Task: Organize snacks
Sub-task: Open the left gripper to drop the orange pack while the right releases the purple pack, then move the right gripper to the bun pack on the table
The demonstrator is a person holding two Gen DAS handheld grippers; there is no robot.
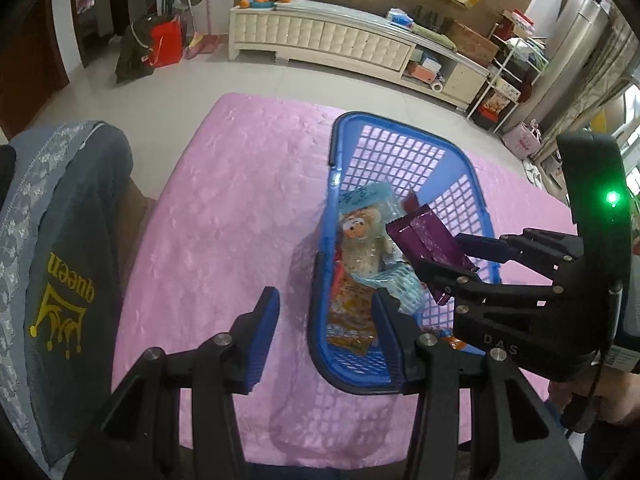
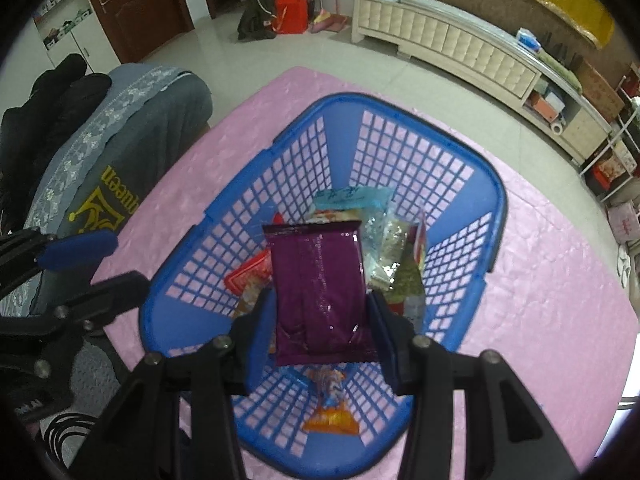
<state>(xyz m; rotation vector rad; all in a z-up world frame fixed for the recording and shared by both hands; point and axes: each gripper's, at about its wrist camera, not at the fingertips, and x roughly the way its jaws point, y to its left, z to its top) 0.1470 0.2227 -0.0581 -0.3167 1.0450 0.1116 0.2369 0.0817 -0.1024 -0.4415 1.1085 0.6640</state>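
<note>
A blue plastic basket (image 1: 400,125) (image 2: 500,220) stands on the pink cloth and holds several snack packets. Among them are a bear-print pack (image 1: 360,240), an orange pack (image 2: 332,420) and a red one (image 2: 248,276). My right gripper (image 2: 320,312) (image 1: 452,260) is shut on a purple snack packet (image 2: 320,280) (image 1: 428,240). It holds the packet above the basket's inside, tilted. My left gripper (image 1: 326,312) (image 2: 104,268) is open with nothing between its fingers. It hangs over the basket's left wall, one finger over the cloth and one over the basket.
The pink cloth (image 1: 224,208) covers the table. A grey garment printed "queen" (image 1: 68,260) (image 2: 120,160) lies draped at the table's left edge. Beyond the table are bare floor and a long cream cabinet (image 1: 320,40).
</note>
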